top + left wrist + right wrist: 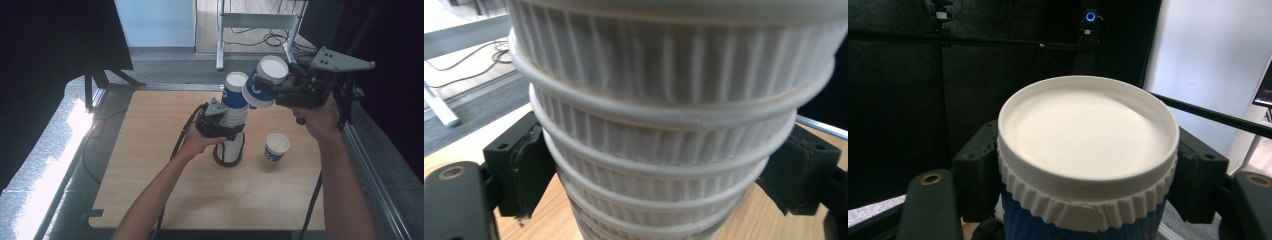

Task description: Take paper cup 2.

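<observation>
A tall stack of nested ribbed white cups (235, 109) stands in a black ring base (226, 161) at the middle of the wooden table (150, 165). Its top cup is blue. My left gripper (231, 131) is closed around the stack's lower half. In the left gripper view the stack (664, 100) sits between both black pads (531, 165), which lie against its sides. My right gripper (264, 89) holds one blue and white cup (266, 80) tilted in the air, just right of the stack's top. In the right gripper view that cup (1088, 145) sits clamped between the jaws, white top toward the camera.
A single blue and white cup (276, 147) stands upright on the table to the right of the stack. A metal-legged frame (260, 20) and cables lie on the floor behind. Dark curtains flank both sides. A rail (370, 165) runs along the table's right edge.
</observation>
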### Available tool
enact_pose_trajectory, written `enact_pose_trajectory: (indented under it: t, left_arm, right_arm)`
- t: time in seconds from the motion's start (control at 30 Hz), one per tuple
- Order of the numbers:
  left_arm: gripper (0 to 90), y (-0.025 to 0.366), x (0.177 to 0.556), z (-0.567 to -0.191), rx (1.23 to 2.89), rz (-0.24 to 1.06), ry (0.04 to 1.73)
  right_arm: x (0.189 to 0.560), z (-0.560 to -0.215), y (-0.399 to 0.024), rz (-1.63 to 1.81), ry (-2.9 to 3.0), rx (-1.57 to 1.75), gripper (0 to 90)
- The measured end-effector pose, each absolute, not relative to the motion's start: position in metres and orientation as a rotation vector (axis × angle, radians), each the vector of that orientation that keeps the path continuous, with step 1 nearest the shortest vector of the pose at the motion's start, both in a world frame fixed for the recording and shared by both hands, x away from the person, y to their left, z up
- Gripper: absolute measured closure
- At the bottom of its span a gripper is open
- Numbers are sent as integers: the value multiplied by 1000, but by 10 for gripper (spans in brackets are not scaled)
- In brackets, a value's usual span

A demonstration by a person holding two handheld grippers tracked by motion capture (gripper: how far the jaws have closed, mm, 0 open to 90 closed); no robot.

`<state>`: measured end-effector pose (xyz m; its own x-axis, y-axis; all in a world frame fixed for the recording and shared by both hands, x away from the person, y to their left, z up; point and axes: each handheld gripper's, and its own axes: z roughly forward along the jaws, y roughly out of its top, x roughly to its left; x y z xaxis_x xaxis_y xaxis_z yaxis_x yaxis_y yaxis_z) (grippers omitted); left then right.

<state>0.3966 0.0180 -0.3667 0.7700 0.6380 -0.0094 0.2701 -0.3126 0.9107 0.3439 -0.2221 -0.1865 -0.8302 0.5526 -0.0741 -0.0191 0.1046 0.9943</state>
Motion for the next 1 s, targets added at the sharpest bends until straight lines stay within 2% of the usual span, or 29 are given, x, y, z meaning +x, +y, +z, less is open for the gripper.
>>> enact_pose_trajectory:
  t: [0.13,0.23,0.67,1.0]
  left_arm:
    - [42,19,394,-364,1886,427,695]
    - [33,23,391,-362,1869,418,709]
    - [68,47,356,-373,1867,406,643]
    - [99,74,327,-388,1833,378,652]
  right_arm:
    - [331,-197,-235,1775,1965,518,276]
    - [324,-207,-242,1776,1966,517,276]
    - [310,-269,-251,1753,2043,551,275]
    - [297,-320,-247,1778,2089,547,275]
